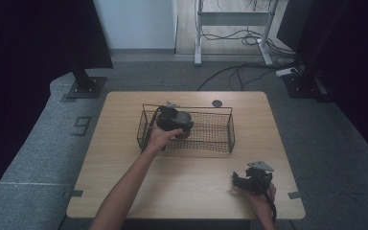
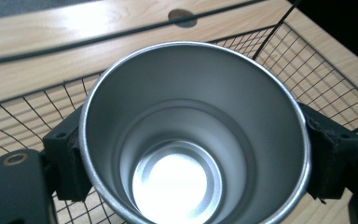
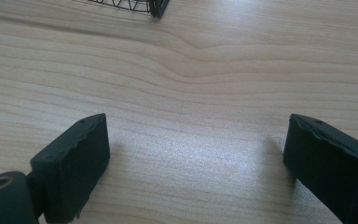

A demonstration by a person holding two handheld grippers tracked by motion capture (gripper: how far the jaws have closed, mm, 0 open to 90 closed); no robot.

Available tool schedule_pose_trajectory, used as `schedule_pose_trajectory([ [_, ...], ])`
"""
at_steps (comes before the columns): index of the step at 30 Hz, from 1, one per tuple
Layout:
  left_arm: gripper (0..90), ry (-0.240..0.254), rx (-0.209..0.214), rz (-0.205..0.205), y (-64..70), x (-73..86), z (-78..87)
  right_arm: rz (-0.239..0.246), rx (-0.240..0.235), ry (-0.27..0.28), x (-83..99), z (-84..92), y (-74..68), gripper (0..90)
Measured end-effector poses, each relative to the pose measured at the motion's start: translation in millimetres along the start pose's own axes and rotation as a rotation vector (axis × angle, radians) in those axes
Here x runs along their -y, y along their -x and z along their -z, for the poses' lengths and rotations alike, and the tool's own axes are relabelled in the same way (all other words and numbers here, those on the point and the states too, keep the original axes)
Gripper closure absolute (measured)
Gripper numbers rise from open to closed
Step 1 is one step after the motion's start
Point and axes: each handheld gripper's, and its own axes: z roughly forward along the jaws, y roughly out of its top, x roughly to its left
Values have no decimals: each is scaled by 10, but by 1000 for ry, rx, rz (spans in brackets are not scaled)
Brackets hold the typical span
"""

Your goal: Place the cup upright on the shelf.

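Fingers of the left gripper (image 2: 191,158) held a shiny round metal cup (image 2: 193,135) inside the black wire basket (image 1: 223,129). It looked ready to set down and let go. The right gripper (image 3: 196,158) rested wide open on the wooden tabletop (image 3: 191,60).

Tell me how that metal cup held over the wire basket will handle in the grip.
The metal cup looks thin-walled and empty, so probably light. Its smooth shiny wall tapers toward the base, so it may slip in the left gripper, whose jaws press on opposite sides near the rim. It is round, so it would likely roll if laid down in the wire basket.
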Motion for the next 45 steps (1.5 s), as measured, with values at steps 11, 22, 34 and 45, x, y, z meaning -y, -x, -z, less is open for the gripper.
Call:
schedule_pose_trajectory([
  [11, 150, -40, -16, 29, -77, 77, -157, 0, 0, 0, 0, 0, 0, 69],
  [22, 149, -78, -32, 31, -80, 130, -288, 0, 0, 0, 0, 0, 1, 69],
  [34, 146, -108, -51, 36, -75, 196, -372, -1, 0, 2, 1, -2, 0, 69],
  [45, 136, -114, -45, 48, -87, 225, -382, 0, 0, 2, 1, -1, 0, 68],
])
